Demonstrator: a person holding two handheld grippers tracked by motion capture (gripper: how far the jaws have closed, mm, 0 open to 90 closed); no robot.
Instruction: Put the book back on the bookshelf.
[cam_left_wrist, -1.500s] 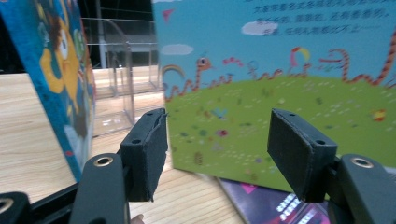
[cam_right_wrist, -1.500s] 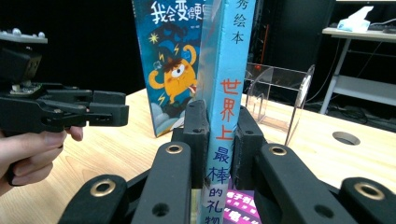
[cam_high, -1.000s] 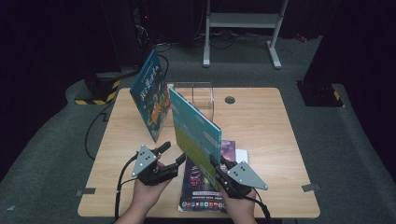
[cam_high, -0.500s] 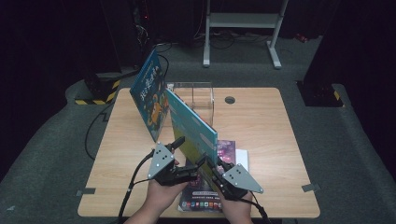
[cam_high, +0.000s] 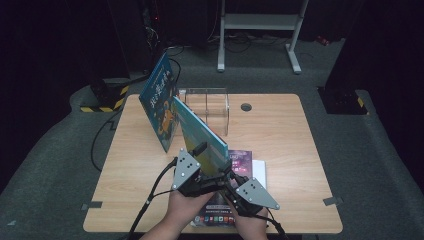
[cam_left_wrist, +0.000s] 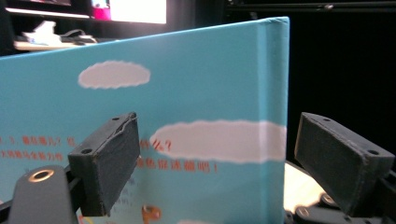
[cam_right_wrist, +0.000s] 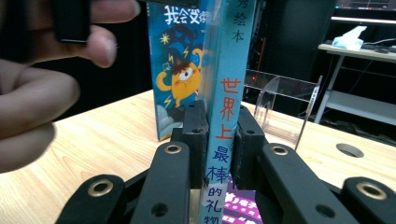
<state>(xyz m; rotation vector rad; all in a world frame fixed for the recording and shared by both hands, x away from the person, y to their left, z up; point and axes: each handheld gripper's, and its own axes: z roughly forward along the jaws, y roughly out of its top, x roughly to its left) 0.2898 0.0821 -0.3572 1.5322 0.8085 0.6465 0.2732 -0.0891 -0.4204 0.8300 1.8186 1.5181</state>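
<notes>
the light blue book (cam_high: 200, 137) is standing on edge near the front middle of the table (cam_high: 280, 130), leaning a bit, spine toward the person. the right gripper (cam_right_wrist: 218, 135) is pinching it by the spine, jaws squeezed narrow with the red and blue characters running between the pads. the left gripper (cam_high: 197, 152) is sitting just beside the cover, and its jaws have just been opening. in the left gripper view they're standing wide with the cover's edge between them and the pads not pressing on it.

behind it, toward the back left corner, a darker blue book (cam_high: 161, 102) is already propped upright against the clear acrylic stand (cam_high: 210, 102). flat under the hands at the front edge, a purple book (cam_high: 242, 162) is lying on top of what looks like a white one.

my guess is they're partway through standing the books up in the rack, one in and this one on its way. next bit probably calls for the left claw to steady the cover while the right one is carrying the book back and sliding it in beside the first without knocking it over.
</notes>
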